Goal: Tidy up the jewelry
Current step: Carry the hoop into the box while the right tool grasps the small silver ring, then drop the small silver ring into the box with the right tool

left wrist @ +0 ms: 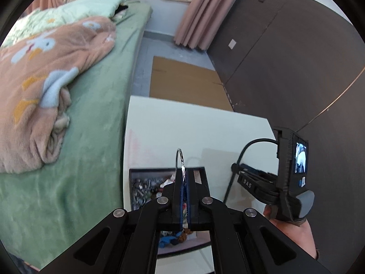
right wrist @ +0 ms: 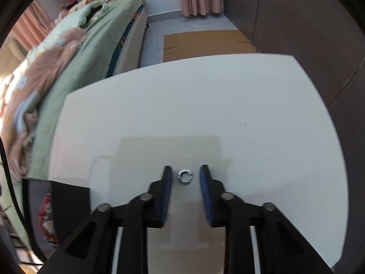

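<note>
Left tongs [left wrist: 184, 180]: you have them pressed together on a thin silver bangle [left wrist: 179, 159], whose loop stands up past the tips. Keep that pinch steady; the metal looks slick and could twist out.
Jewelry box [left wrist: 136, 175]: this dark tray of mixed pieces is your landmark. It sits at the bed-side end of the white tabletop [left wrist: 182, 123], directly under the left tongs.
Bangle drop: lower it close over the box before you let go, so it does not bounce out.
Right tongs [right wrist: 185, 171]: the blades are apart, straddling a small silver ring [right wrist: 185, 177] without touching it.
Ring place: flat on the tabletop, well to the right of the box.
Ring pickup: it is small and lies flat. Centre it, bring the tips down to the surface, and close slowly so it does not skid away.
</note>
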